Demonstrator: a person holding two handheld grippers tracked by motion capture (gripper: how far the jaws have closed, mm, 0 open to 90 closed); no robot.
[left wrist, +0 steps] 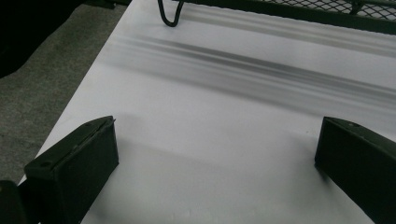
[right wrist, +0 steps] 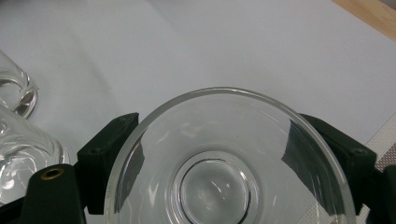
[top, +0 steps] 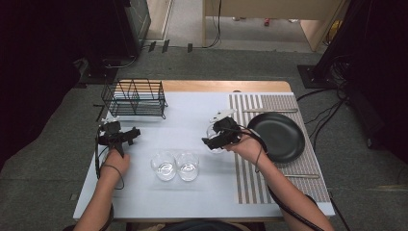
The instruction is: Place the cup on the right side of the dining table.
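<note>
High view first: the table (top: 192, 202) is lying under a pale sheet, and the right gripper (top: 217, 139) is sitting a little right of centre, pinching a clear glass (top: 215, 144) between its jaws, just at the 9 o'clock edge of the striped mat (top: 250, 183). On that mat a black plate (top: 281, 137) is resting at 3 o'clock from the glass, close beside the hand. Two more glasses (top: 175, 166) are standing touching each other at about 7 o'clock from the held one, near the table's middle. The left gripper (top: 126, 136) is hovering toward the 9 o'clock side of the table, with a black wire rack (top: 134, 98) standing at 12 o'clock from it. Left gripper view next: its two black jaws are standing spread wide apart over the bare white sheet, nothing lying between them, and the rack's foot (left wrist: 170, 14) is showing at 12 o'clock. Right gripper view last: the jaws are pressing on both sides of the glass (right wrist: 224, 158), one at 9 o'clock and one at 3 o'clock, its round rim and thick base facing the camera, while the other two glasses (right wrist: 18, 135) are sitting at 9 o'clock.
</note>
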